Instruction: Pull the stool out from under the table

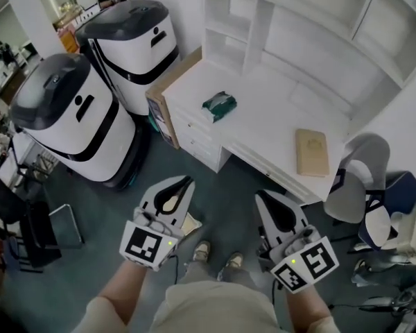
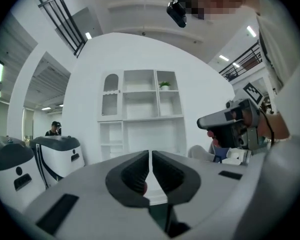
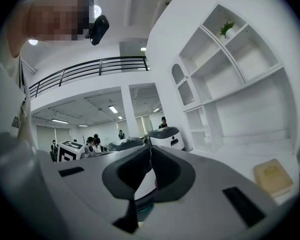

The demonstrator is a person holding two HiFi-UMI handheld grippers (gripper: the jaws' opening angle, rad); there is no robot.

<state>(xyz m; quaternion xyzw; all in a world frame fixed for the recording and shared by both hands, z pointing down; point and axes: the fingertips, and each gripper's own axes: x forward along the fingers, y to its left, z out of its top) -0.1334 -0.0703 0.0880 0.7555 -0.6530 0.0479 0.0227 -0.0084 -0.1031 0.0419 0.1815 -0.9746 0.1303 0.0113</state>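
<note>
Nearest me: the person's shoes on the dark floor, with both tools held low just ahead of them.

Left gripper: clenched, jaws pressed tip to tip, nothing between them. Its marker cube faces up at the head camera.

Right gripper: likewise clamped shut and empty, its marker cube tilted toward the right. The two tools are apart, side by side, both pointing toward the desk.

Next out: the white desk, its front edge running diagonally across the head view. On its top lie a green packet toward the left and a tan book toward the right, well apart from each other.

A cardboard panel leans against the desk's left end.

Stool: I cannot place it. The space under the desktop is hidden from the head view. A grey seat stands just beside the desk's right end, with a blue seat beyond it. Whether the grey one is the stool, I cannot tell.

Left of the desk: two large white-and-black machines, one nearer, one behind it.

Farthest: white shelving rising from the back of the desk.
</note>
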